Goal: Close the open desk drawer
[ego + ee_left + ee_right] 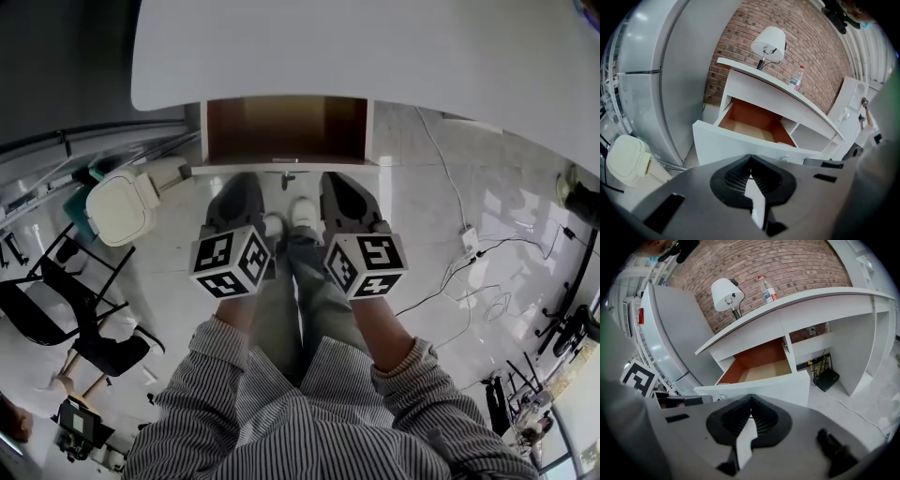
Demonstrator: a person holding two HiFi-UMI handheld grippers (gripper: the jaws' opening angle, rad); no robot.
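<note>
The white desk has one drawer pulled out, its brown inside bare and its white front panel towards me. In the head view my left gripper and right gripper are side by side just short of that panel, both shut with nothing in them. The left gripper view has the left gripper pointing at the drawer front, which is slightly apart from it. From the right gripper view, the right gripper faces the drawer front the same way.
A cream-lidded bin stands on the floor left of the drawer, with a black chair further left. Cables and a power strip lie on the floor at right. A lamp and bottle stand on the desk. A black box sits under it.
</note>
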